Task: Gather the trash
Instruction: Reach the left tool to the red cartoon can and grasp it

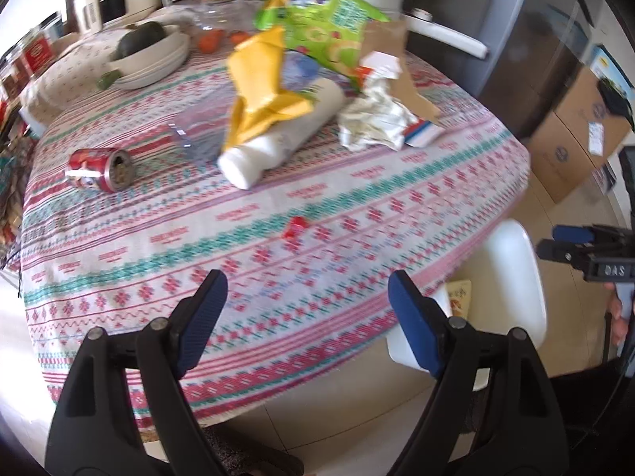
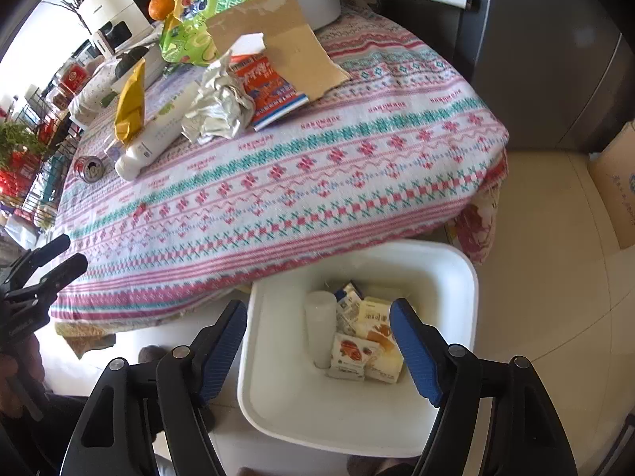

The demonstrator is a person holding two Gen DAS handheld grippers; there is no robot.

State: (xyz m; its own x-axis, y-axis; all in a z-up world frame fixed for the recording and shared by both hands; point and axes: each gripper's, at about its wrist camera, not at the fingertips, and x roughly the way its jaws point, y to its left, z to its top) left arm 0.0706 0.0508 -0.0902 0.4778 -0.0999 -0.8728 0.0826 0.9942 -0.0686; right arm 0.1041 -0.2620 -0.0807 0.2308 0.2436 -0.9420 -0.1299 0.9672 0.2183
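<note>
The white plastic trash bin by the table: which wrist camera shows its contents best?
The right wrist view. It looks straight down into the white plastic trash bin, showing small cartons and a translucent cup inside. The left wrist view catches only its outer rim past the patterned tablecloth edge.

Bright daylight from upper left, motion blur, fisheye bending, dark vignetted corners.
</note>
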